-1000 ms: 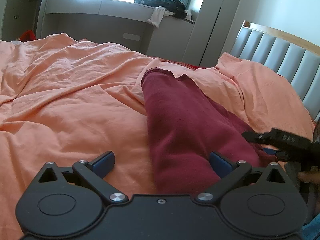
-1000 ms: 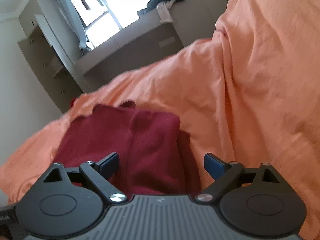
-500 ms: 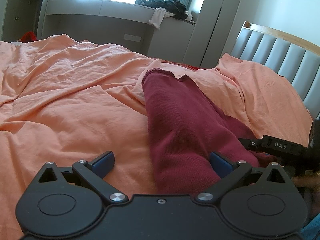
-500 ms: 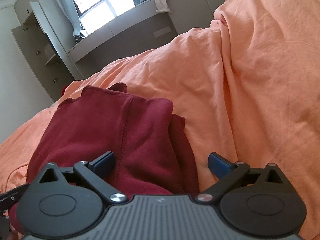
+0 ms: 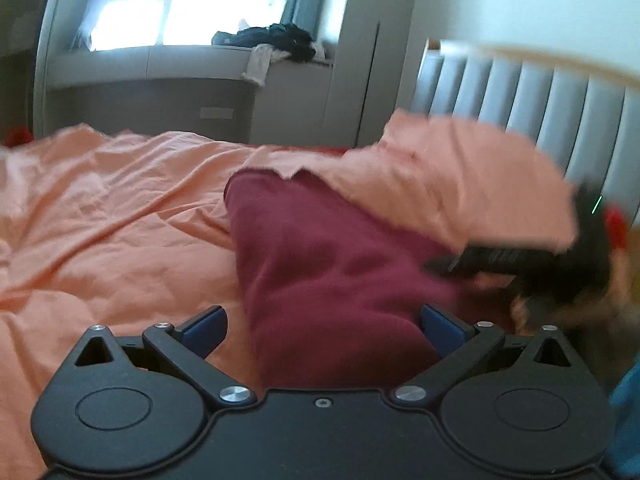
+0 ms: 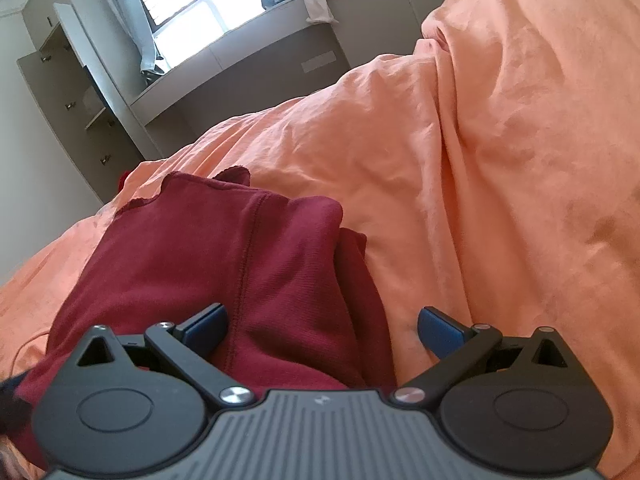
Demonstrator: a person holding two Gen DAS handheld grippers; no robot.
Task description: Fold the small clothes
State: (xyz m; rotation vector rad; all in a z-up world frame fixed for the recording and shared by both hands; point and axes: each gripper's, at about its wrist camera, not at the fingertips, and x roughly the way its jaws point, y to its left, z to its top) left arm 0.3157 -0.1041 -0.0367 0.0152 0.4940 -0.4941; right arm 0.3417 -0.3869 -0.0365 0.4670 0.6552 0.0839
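Note:
A dark red garment [image 5: 320, 264] lies folded in a long strip on the orange bed cover [image 5: 100, 216]. My left gripper [image 5: 324, 332] stands open just above its near end, with the cloth running between the blue pads [image 5: 204, 330]. The picture is blurred by motion. In the left wrist view the right gripper [image 5: 520, 264] shows as a dark blur at the garment's right side. In the right wrist view my right gripper [image 6: 323, 332] is wide open over the red garment [image 6: 240, 264], whose folded edge and seam lie between its fingers. Neither pair of pads presses the cloth.
A heaped fold of orange duvet [image 6: 520, 120] rises to the right of the garment. A grey padded headboard [image 5: 540, 100] stands behind it. A grey window ledge [image 5: 192, 60] carries dark clothes [image 5: 280, 38]. A cupboard with drawers [image 6: 72, 92] stands at the left wall.
The left wrist view has shifted and rolled and is now blurred. The right gripper's jaws have spread slightly wider, and it sits higher in the left view. The garment lies as before.

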